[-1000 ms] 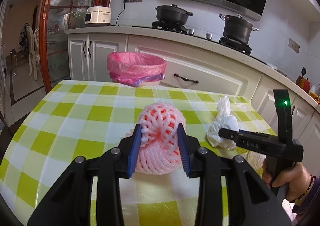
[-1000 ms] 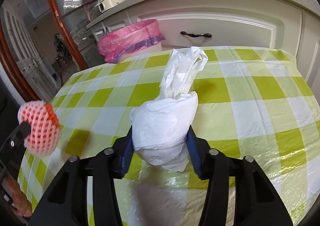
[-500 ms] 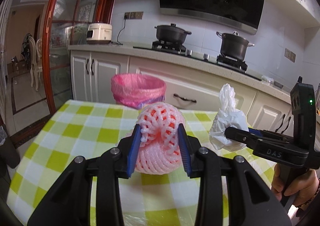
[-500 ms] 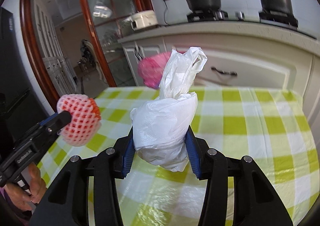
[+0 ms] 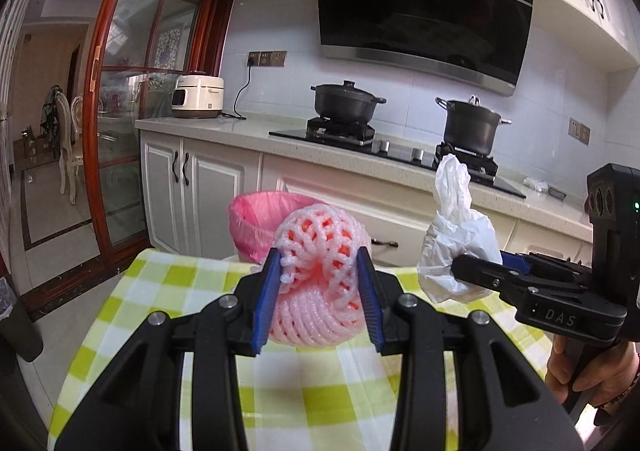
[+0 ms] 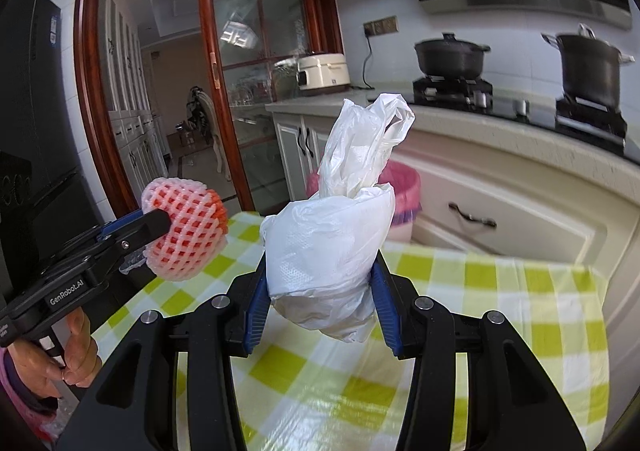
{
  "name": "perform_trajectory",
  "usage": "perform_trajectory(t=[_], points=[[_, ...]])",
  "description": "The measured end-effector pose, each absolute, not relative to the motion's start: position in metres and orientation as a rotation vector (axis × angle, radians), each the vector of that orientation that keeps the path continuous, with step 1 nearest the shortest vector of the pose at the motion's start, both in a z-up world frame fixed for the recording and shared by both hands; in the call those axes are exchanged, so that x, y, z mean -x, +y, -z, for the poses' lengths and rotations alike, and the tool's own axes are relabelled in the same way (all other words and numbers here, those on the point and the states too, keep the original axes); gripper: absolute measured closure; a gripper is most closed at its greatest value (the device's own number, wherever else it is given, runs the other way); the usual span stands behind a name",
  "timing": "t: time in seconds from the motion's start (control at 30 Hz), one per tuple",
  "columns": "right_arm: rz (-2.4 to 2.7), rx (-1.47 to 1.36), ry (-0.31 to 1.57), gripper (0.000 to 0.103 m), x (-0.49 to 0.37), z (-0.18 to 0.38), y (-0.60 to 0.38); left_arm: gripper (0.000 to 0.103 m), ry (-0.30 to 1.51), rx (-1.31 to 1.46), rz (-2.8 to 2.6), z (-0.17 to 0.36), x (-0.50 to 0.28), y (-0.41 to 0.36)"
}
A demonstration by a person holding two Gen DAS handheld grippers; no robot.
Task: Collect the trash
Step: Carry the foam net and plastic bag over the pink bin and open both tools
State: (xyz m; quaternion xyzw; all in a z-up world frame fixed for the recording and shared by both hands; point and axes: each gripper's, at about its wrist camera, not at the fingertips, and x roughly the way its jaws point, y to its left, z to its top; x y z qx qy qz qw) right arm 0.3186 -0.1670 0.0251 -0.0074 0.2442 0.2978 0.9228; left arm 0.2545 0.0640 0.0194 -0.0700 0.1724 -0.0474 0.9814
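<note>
My left gripper (image 5: 318, 293) is shut on a pink foam fruit net (image 5: 320, 247) and holds it above the checked table (image 5: 160, 291). It also shows in the right wrist view, where the net (image 6: 186, 229) is at the left. My right gripper (image 6: 320, 301) is shut on a crumpled white plastic bag (image 6: 332, 239), also held above the table. The bag (image 5: 456, 239) shows at the right in the left wrist view. A bin with a pink liner (image 5: 256, 219) stands beyond the table's far edge, behind the net; the bin (image 6: 404, 187) is partly hidden by the bag.
White cabinets and a counter (image 5: 248, 131) with two black pots (image 5: 346, 103) and a rice cooker (image 5: 198, 95) run behind the table. A glass door with a red wood frame (image 5: 100, 131) is at the left. A dark bin (image 5: 16, 327) stands on the floor left.
Both grippers have lifted their loads up off the table and moved toward the far edge; the pink bin now lies directly behind the net and bag.
</note>
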Motion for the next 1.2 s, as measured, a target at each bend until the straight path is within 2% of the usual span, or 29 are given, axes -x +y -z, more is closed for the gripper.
perform_trajectory(t=[0.33, 0.67, 1.0, 1.2], points=[[-0.627, 0.055, 0.468, 0.058, -0.372, -0.056, -0.149, 0.066, 0.343, 0.128, 0.094, -0.050, -0.325, 0.087], [-0.630, 0.058, 0.484, 0.058, -0.463, -0.070, -0.128, 0.066, 0.340, 0.093, 0.097, -0.068, -0.420, 0.095], [-0.621, 0.067, 0.507, 0.058, -0.546, -0.046, -0.102, 0.066, 0.350, 0.119, 0.080, -0.058, -0.523, 0.113], [-0.619, 0.047, 0.532, 0.058, -0.589, -0.018, -0.093, 0.064, 0.383, 0.144, 0.083, -0.030, -0.571, 0.126]])
